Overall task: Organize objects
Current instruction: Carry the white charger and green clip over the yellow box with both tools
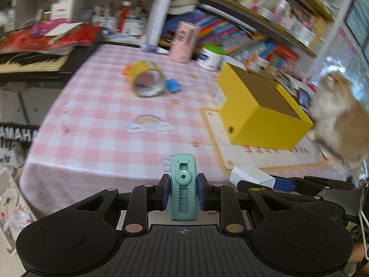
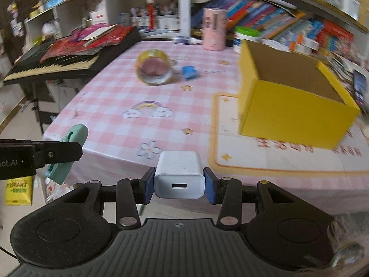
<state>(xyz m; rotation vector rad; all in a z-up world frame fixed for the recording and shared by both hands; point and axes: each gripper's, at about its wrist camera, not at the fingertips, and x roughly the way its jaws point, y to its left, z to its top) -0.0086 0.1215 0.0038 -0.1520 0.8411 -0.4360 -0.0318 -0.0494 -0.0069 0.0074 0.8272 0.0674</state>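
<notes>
Teal plastic correction-tape dispenser (image 1: 183, 188) sits pinched upright in the left gripper (image 1: 183, 192) jaws, off the near edge of the pink checkered tabletop (image 1: 110, 115). The right gripper (image 2: 179, 185) jaws clamp a white USB charger block (image 2: 179, 174). An open yellow cardboard box (image 2: 293, 97) stands on the tabletop's right side.
</notes>
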